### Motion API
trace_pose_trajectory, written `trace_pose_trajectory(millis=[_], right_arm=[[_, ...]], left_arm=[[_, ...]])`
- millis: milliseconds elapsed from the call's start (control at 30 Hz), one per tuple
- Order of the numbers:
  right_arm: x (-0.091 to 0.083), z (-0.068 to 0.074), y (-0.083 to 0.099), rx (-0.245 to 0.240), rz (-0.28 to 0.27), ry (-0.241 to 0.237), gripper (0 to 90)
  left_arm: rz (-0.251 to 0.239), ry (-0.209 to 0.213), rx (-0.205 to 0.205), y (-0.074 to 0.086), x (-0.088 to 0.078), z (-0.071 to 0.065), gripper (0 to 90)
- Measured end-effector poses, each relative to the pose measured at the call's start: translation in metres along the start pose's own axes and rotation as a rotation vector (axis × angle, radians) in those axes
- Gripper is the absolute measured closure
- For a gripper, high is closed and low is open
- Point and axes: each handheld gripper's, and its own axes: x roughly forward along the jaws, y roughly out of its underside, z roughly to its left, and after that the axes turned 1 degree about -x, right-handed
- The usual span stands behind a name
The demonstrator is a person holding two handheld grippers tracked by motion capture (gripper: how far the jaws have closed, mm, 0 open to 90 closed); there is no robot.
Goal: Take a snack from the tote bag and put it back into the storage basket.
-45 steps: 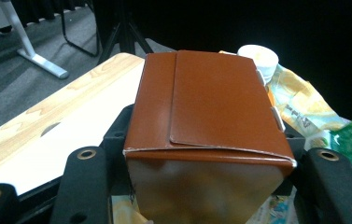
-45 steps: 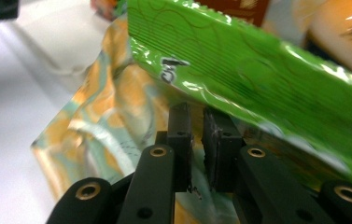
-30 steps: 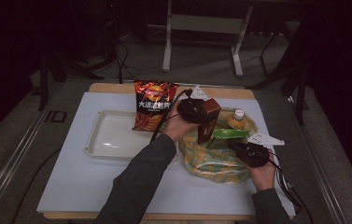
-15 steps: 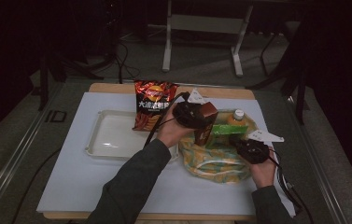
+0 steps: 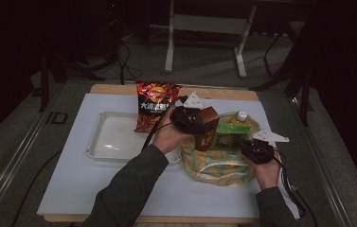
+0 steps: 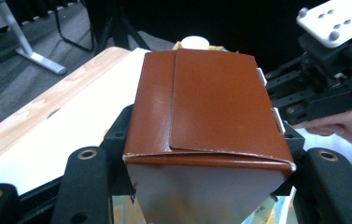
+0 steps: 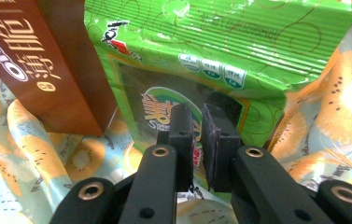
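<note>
Your left gripper point(image 5: 200, 124) is clamped on the brown box point(image 6: 208, 105), jaws set wide across its sides, holding it raised just above the mouth of the fruit-print bag point(image 5: 218, 165). Judging by that, you are lifting the box out, or lowering it in; I cannot tell which. Your right gripper point(image 7: 199, 128) sits beside the box, jaws nearly shut; they seem to pinch the bag's edge in front of the green packet point(image 7: 220, 60), though I cannot be sure. If unpacking, next carry the box leftward, past the chip bag point(image 5: 155, 106), to the white tray point(image 5: 110, 142), keeping the bag pinned.
</note>
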Motion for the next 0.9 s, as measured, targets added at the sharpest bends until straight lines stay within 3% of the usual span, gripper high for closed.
trace_pose_trajectory(millis=[600,767,900], right_arm=[[-0.013,0.006,0.000,-0.047,0.002,-0.020,82.1],[-0.014,0.008,0.001,-0.055,0.009,-0.028,82.1],[-0.013,0.008,0.001,-0.057,0.011,-0.030,82.1]], left_arm=[[-0.061,0.041,0.030,-0.022,-0.004,-0.020,42.4],[-0.058,0.035,0.048,-0.029,-0.004,-0.025,42.4],[-0.064,0.031,0.038,-0.031,-0.005,-0.024,42.4]])
